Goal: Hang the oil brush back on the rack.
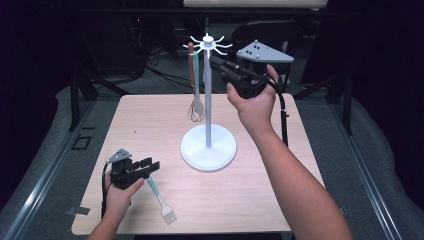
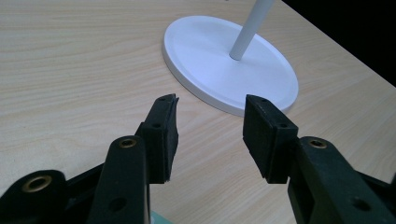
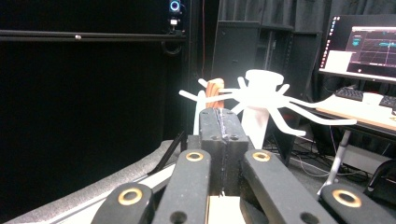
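Observation:
A white utensil stand (image 1: 208, 100) rises from a round base (image 1: 190, 145) mid-table, with hooks fanning out at its top (image 3: 261, 86). A whisk with an orange handle (image 1: 191, 65) hangs from one hook, and a pale teal handle (image 1: 205, 75) hangs beside the pole. My right gripper (image 1: 214, 61) is held high at the hooks, jaws pressed shut (image 3: 222, 114) with nothing visible between them; the orange handle top (image 3: 215, 87) is just beyond. My left gripper (image 1: 152, 165) is open low over the table (image 2: 210, 105), facing the base (image 2: 224, 60). A teal-handled brush (image 1: 159, 197) lies under it.
The light wood table (image 1: 280, 210) has bare room left of and in front of the stand. Beyond the far edge are dark drapes, cables and a black frame. A desk with a monitor (image 3: 359, 46) stands farther back.

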The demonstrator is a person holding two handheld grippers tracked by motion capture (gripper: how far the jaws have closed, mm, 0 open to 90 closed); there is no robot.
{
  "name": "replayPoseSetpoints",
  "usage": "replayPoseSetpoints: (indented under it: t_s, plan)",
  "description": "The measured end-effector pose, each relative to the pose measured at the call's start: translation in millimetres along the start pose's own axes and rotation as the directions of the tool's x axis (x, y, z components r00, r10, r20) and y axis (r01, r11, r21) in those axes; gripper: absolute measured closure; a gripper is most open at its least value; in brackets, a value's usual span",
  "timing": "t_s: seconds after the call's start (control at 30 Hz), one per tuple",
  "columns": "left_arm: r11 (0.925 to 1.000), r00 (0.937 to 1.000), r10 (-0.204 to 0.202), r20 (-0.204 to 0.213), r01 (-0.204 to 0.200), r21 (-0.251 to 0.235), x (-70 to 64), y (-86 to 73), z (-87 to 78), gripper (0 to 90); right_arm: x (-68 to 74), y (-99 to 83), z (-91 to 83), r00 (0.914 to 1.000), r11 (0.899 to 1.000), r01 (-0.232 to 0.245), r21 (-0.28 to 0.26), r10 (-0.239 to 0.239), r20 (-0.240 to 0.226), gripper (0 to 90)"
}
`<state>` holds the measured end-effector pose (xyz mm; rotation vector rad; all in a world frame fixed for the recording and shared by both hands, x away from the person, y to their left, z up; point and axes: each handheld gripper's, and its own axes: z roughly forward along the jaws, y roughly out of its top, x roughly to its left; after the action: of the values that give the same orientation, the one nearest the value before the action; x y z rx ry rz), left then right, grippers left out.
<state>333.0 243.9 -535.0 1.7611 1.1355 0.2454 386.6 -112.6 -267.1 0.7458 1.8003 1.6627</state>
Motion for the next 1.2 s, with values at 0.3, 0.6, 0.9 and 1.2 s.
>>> replayPoseSetpoints:
  t_s: [0.3, 0.6, 0.9, 1.2]
  plan:
    - [1.0, 1.0, 0.0, 0.0, 0.0, 0.002, 0.3, -0.1, -0.4, 54.9, 3.9, -5.4, 0.2, 0.9999, 1.0, 0.01, 0.007, -0.01, -0.005, 90.0]
    - [1.0, 1.0, -0.001, -0.003, 0.001, 0.008, 1.7, -0.4, -0.7, 54.9, -4.2, -37.0, -5.6, 0.9998, 0.999, -0.015, 0.051, 0.014, 0.013, 90.0]
    - [1.0, 0.9999, -0.009, -0.01, 0.009, 0.001, 2.7, -0.9, -1.1, 55.0, -4.9, -83.2, -14.1, 0.9986, 0.993, -0.053, 0.109, 0.053, 0.01, 89.9]
    - [0.9999, 0.9998, -0.015, -0.016, 0.015, -0.001, 5.8, -1.4, -2.8, 54.9, 4.3, -140.5, -21.8, 0.9988, 0.977, -0.046, 0.208, 0.048, -0.004, 87.4]
